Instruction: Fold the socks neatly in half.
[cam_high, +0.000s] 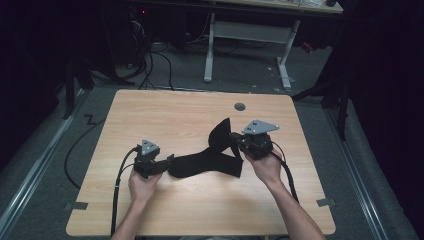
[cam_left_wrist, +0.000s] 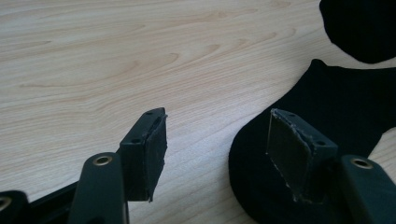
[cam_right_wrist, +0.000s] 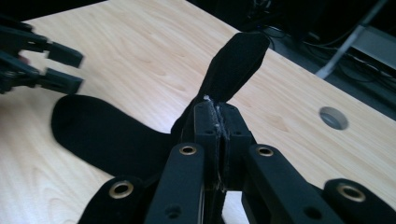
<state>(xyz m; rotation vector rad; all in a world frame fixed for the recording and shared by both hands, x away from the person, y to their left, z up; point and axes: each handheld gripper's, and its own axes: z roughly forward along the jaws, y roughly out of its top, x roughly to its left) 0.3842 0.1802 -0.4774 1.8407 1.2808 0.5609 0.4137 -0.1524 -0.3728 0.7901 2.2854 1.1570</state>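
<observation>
A black sock (cam_high: 200, 164) lies across the middle of the wooden table (cam_high: 175, 110). My right gripper (cam_high: 235, 137) is shut on the sock near its right part, and one end of the sock (cam_right_wrist: 238, 56) stands up from the pinched jaws (cam_right_wrist: 218, 112). The rest of the sock (cam_right_wrist: 107, 130) trails down flat onto the wood. My left gripper (cam_high: 167, 162) is open at the sock's rounded left end. In the left gripper view (cam_left_wrist: 215, 149) one pad hangs over the sock's edge (cam_left_wrist: 345, 102), the other over bare wood, and nothing is pressed between them. The left gripper (cam_right_wrist: 65, 67) also appears at the far left of the right gripper view.
A round cable hole (cam_high: 240, 106) sits near the table's far edge. Black cables (cam_high: 120, 180) trail from both grippers toward the near edge. Beyond the table stand a white desk frame (cam_high: 210, 50) and loose cables on the grey floor.
</observation>
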